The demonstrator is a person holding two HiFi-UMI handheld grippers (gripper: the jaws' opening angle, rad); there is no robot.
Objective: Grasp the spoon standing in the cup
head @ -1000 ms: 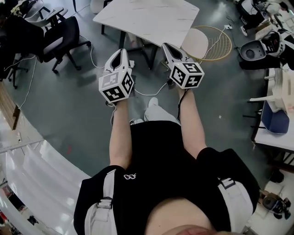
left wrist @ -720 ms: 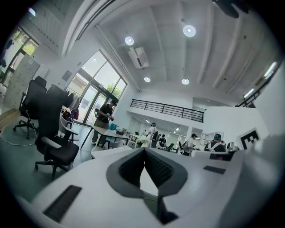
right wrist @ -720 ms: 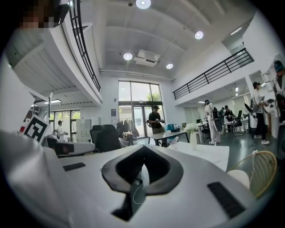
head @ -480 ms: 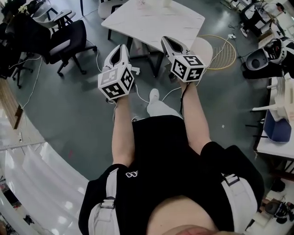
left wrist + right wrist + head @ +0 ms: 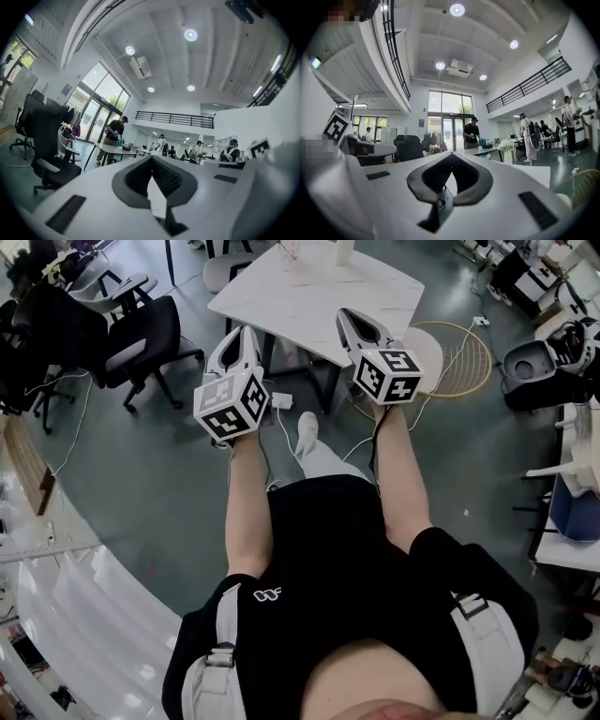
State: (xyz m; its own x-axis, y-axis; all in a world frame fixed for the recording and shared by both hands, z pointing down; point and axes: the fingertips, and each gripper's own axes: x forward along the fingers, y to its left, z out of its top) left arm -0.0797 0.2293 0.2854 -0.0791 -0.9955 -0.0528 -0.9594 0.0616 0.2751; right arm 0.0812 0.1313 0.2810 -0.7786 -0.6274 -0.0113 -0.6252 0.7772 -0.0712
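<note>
I hold both grippers out in front of me, above a grey floor. My left gripper (image 5: 246, 334) is shut with nothing in it, and in the left gripper view (image 5: 152, 157) its jaws meet at the tips. My right gripper (image 5: 349, 315) is shut and empty too, its tips closed in the right gripper view (image 5: 451, 153). Both point toward a white marble table (image 5: 319, 292) just ahead. A white cup-like vessel (image 5: 345, 249) stands at the table's far edge, cut off by the frame. No spoon can be made out. A white vase of flowers (image 5: 506, 152) shows past the right jaws.
Black office chairs (image 5: 141, 329) stand to the left of the table. A round wire-backed seat (image 5: 455, 334) is to its right. A white power strip (image 5: 281, 399) and cable lie on the floor. A black appliance (image 5: 539, 362) sits at far right, a white curved counter (image 5: 66, 587) at lower left.
The table has come closer and further into the head view, and the vessel on it now shows. Both grippers stay shut and held forward.
</note>
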